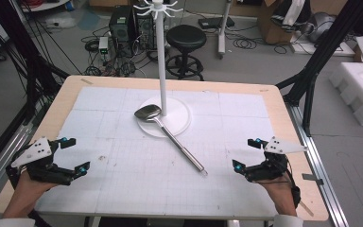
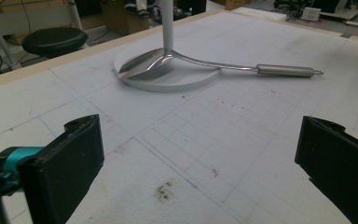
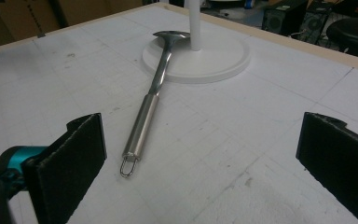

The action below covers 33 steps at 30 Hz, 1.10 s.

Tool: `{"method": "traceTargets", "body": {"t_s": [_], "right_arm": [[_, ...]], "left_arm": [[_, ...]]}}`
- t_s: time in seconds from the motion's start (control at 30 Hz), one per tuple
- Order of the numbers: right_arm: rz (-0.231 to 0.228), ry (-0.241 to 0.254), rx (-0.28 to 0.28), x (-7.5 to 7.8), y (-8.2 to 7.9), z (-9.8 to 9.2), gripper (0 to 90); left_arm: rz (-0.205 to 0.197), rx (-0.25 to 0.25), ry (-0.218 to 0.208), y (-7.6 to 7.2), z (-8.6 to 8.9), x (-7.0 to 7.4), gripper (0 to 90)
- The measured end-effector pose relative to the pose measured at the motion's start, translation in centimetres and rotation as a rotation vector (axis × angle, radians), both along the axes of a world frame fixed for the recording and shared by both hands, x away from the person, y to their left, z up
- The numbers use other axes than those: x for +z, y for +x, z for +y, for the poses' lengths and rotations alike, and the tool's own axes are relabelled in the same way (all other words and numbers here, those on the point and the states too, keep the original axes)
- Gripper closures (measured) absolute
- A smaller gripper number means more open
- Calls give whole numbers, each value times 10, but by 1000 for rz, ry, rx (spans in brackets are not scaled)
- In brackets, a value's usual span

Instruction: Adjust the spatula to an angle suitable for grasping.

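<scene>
- We see a polished steel ladle (image 1: pixel 170 136), its bowl resting on the white stand base (image 1: pixel 179 124) at mid-table and its handle running out toward five o'clock, ending in a wire hanging loop.
- Our right gripper view catches that loop (image 3: pixel 128 167) up close; the high view adds the stand's hooks (image 1: pixel 158 8).
- Left gripper (image 1: pixel 73 156) at eight o'clock and right gripper (image 1: pixel 246 154) at four o'clock, both released, nothing between the jaws.
- Bare mat (image 1: pixel 123 179) all round the handle, table edges well apart.

One ladle (image 1: pixel 170 135), one white stand (image 1: pixel 162 61), two grippers: left (image 1: pixel 74 155), right (image 1: pixel 246 153); one black stool (image 1: pixel 185 39).
</scene>
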State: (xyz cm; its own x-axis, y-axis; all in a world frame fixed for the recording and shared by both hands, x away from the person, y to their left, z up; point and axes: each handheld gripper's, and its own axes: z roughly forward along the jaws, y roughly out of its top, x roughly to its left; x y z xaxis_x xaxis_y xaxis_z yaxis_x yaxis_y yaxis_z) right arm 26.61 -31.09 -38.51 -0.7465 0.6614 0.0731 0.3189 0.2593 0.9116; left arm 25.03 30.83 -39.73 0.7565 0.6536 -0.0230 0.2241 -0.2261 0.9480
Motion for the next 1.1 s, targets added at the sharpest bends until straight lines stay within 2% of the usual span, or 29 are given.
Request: {"method": "traceTargets", "body": {"t_s": [0.2,0.4,0.6,0.73,0.9,1.1], "right_arm": [[5,-5,4,-1,0,1,4],[8,4,-7,-2,0,-2,4],[1,2,-11,1,-2,-3,4],[12,-4,-12,1,-1,-3,4],[10,-5,-3,6,-1,-4,4],[29,-37,3,14,4,-5,4]], "left_arm": [[-6,4,-12,1,2,1,17],[-1,-3,3,2,0,0,17],[-3,-5,4,0,0,0,17],[-3,-3,-5,1,1,1,17],[-7,1,-15,0,3,1,17],[-4,-12,-4,0,-1,1,17]]}}
